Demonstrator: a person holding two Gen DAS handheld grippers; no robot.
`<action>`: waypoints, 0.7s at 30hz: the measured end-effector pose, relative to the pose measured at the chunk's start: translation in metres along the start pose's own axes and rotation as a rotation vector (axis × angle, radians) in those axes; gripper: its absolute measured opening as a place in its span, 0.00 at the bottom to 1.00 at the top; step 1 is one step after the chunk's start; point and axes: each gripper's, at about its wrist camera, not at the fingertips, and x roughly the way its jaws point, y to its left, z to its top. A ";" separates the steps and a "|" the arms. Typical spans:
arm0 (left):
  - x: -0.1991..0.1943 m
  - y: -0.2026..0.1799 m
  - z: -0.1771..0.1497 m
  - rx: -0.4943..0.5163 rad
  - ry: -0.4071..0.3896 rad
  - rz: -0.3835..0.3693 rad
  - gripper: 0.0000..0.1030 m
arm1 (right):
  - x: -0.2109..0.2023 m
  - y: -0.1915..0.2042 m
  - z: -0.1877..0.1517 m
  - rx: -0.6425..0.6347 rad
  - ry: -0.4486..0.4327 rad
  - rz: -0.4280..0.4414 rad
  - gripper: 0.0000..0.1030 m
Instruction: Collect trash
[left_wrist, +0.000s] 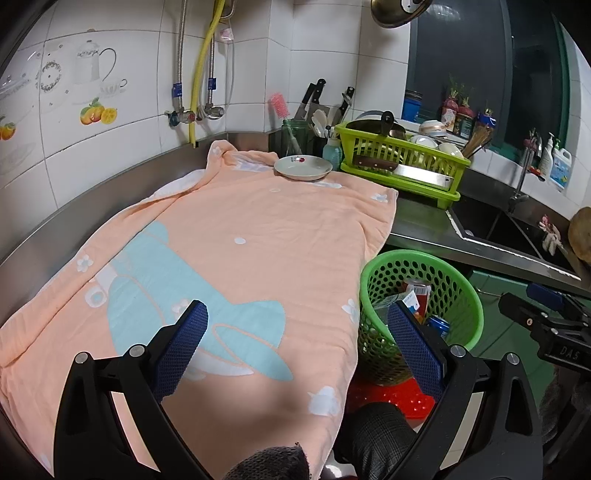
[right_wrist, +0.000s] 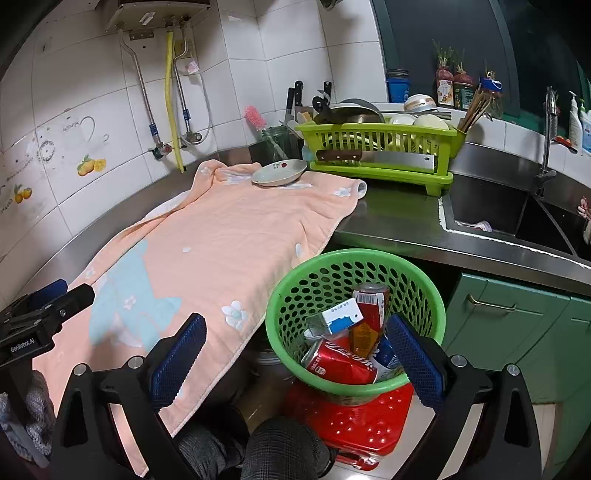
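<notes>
A green mesh basket (right_wrist: 280, 295) (left_wrist: 458, 273) stands on a red stool (right_wrist: 369, 421) beside the counter's edge. Inside lie a red cola can (right_wrist: 336, 362), a second red can (right_wrist: 373, 295), a blue-and-white carton (right_wrist: 341, 315), an orange wrapper (right_wrist: 364, 338) and a blue can (left_wrist: 439, 325). My right gripper (right_wrist: 295, 354) is open, held just in front of the basket, nothing between its fingers. My left gripper (left_wrist: 297, 336) is open above the peach towel (left_wrist: 240, 236) at the counter's front, its right finger (left_wrist: 413, 347) overlapping the basket's near side.
A white plate (left_wrist: 303, 167) sits at the towel's far end. Behind it stands a green dish rack (left_wrist: 402, 162) with bowls, a cleaver and knives. A steel sink (right_wrist: 498, 214) lies to the right, green cabinets (right_wrist: 517, 332) below. A person's knees (right_wrist: 280, 443) show under the grippers.
</notes>
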 end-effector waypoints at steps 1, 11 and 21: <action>0.000 0.000 0.000 0.002 -0.002 0.001 0.94 | 0.000 -0.001 0.000 0.001 0.000 -0.001 0.92; 0.000 0.000 0.001 0.003 -0.004 -0.002 0.94 | -0.002 -0.002 0.000 -0.011 -0.010 -0.016 0.92; 0.001 0.000 0.003 0.012 -0.007 -0.020 0.93 | -0.004 0.002 -0.002 -0.034 -0.023 -0.041 0.92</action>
